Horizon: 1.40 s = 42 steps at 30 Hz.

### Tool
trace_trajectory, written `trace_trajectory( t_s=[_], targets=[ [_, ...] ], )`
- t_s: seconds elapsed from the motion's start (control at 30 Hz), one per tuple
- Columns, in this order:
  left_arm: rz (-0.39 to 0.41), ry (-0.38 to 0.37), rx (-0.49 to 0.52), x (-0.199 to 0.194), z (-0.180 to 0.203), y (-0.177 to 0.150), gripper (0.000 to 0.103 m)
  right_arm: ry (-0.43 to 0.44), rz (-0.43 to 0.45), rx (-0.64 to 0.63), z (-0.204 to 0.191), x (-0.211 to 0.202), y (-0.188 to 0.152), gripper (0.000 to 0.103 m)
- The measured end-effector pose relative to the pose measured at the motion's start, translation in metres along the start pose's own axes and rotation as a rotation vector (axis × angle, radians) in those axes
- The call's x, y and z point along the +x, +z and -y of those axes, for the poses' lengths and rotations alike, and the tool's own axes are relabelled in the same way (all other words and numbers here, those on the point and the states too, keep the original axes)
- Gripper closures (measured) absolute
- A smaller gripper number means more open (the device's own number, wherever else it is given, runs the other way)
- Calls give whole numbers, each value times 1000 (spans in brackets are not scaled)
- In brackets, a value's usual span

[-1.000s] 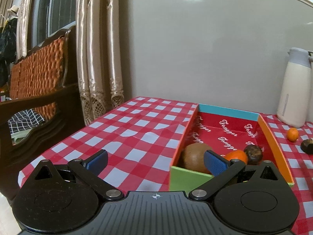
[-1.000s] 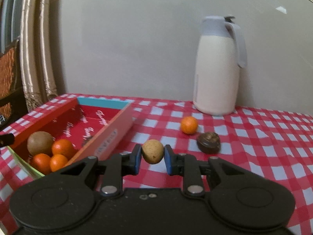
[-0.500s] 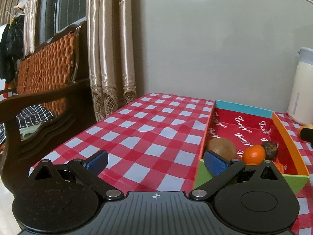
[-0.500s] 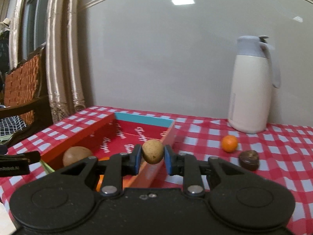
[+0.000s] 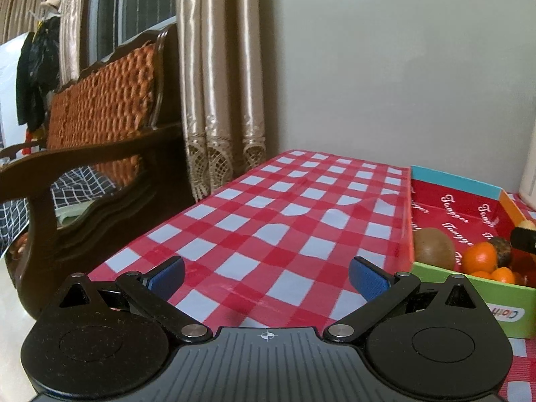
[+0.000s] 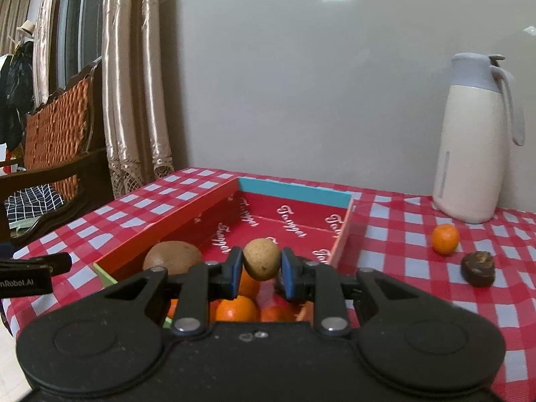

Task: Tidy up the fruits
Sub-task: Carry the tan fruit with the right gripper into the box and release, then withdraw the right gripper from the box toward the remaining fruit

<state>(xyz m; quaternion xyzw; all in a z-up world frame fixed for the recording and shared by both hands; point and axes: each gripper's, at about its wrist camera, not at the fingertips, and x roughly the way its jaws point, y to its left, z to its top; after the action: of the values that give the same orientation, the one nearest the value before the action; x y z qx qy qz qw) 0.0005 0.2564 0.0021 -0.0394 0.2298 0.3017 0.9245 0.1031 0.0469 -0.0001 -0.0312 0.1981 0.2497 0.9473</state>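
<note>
**Two grippers, one small tan fruit pinched above the box**

Left wrist view: I see my left gripper point(image 5: 266, 273) with its blue pads spread wide and nothing between them, over the red-and-white checked counter point(image 5: 284, 207). The box point(image 5: 469, 288), with its red inside, green near wall and teal far wall, sits at the right of the frame. In its near end lie a brown kiwi point(image 5: 433, 248), several oranges point(image 5: 479, 257) and a dark fruit point(image 5: 502, 251). A dark part of the other gripper pokes in at the right edge above the box. A wooden bench point(image 5: 97, 140) with an orange cushion and pale curtains point(image 5: 217, 100) fill the left of the frame.

Right wrist view: my right gripper point(image 6: 261, 269) is pressed together on a small tan fruit point(image 6: 262, 258), held at centre frame above the near end of the box point(image 6: 294, 192). Below it I see the kiwi point(image 6: 172, 257) to the left and oranges point(image 6: 237, 308) packed beneath the pads. On the counter point(image 6: 418, 234) at the right lie a loose orange point(image 6: 445, 238) and a dark brown fruit point(image 6: 478, 268), just beside each other, outside the box. A cream jug point(image 6: 472, 140) with a grey lid stands behind them at the wall. The tip of the left gripper shows at the left edge.
</note>
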Motion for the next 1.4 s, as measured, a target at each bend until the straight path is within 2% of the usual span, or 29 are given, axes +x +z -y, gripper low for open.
trace_trajectory(
  t_s=[0.13,0.17,0.3,0.33,0.37,0.4,0.43,0.53,0.6,0.9,1.0,1.1,1.23,1.4],
  targets=[
    [-5,4,-9,3,-6,-1,0,-7,-13,-8,-5,5,-2,79],
    [-6,3,-10,4,-6,-1,0,-17,-6,-11,-6,4,-3,73],
    [-5,-4,-21,4,-6,0,0,-32,14,6,-2,1,-3,63],
    [-4,-7,-25,3,-5,1,0,-39,20,10,0,-1,-2,55],
    [-4,-12,-27,2,-3,1,0,-47,29,16,3,-3,-2,41],
    [-3,-16,-28,1,-1,2,0,-60,48,22,7,-7,-2,33],
    [0,-22,-31,0,2,2,0,-74,69,28,11,-12,-1,21],
    [13,-60,-43,-6,13,5,0,-126,126,41,26,-27,0,11],
    [25,-110,-60,-11,23,8,0,-167,150,52,39,-36,0,4],
    [62,-306,7,-32,102,10,0,-329,139,137,118,-76,-8,1],
    [64,-366,-11,-40,127,6,0,-367,143,186,144,-91,-13,1],
    [76,-410,-17,-47,155,2,0,-420,138,192,165,-103,-20,1],
    [119,-437,39,-59,197,-3,0,-493,125,187,189,-114,-28,1],
    [87,-503,110,-61,248,-3,0,-586,115,208,225,-126,-37,1]
  ],
)
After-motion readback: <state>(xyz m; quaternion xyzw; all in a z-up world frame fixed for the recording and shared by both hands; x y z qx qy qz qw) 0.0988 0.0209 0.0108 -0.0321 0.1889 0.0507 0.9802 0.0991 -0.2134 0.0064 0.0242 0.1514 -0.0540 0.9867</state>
